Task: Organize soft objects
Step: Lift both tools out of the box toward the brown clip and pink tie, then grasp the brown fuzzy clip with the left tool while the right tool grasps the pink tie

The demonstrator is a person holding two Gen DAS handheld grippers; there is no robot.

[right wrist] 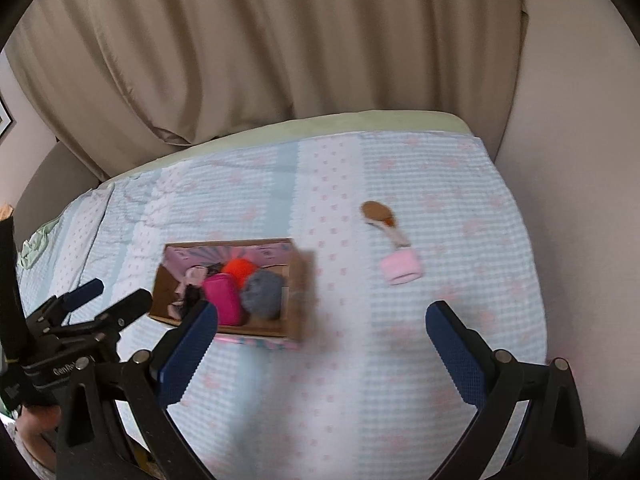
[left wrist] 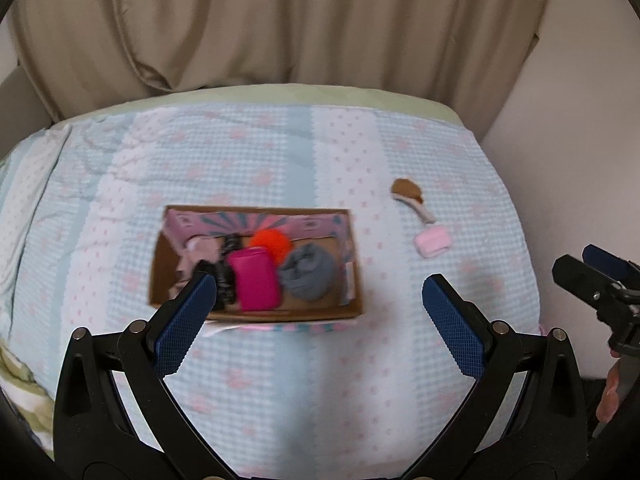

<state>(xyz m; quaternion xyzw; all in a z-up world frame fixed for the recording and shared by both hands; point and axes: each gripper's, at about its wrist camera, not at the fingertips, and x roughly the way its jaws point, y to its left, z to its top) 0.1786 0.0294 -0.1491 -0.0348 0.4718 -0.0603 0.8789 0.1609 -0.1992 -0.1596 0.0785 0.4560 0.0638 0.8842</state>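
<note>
A cardboard box (left wrist: 354,264) (right wrist: 298,292) sits on the bed and holds a magenta roll (left wrist: 256,282) (right wrist: 224,298), an orange ball (left wrist: 272,242) (right wrist: 239,267), a grey bundle (left wrist: 308,272) (right wrist: 262,290), black fabric (left wrist: 226,268) and a pale pink item (left wrist: 202,252) (right wrist: 195,276). A brown-and-white drumstick toy (left wrist: 410,192) (right wrist: 382,216) and a pink roll (left wrist: 432,242) (right wrist: 401,267) lie right of the box. My left gripper (left wrist: 320,300) is open and empty, held near the box. My right gripper (right wrist: 322,328) is open and empty, between box and pink roll.
The bed has a light blue and pink quilt (left wrist: 280,152) (right wrist: 440,176). A beige curtain (left wrist: 280,20) (right wrist: 280,40) hangs behind it. A wall (left wrist: 560,120) (right wrist: 560,120) stands at the right. The right gripper shows at the left wrist view's right edge (left wrist: 600,276), the left gripper at the right wrist view's left (right wrist: 92,304).
</note>
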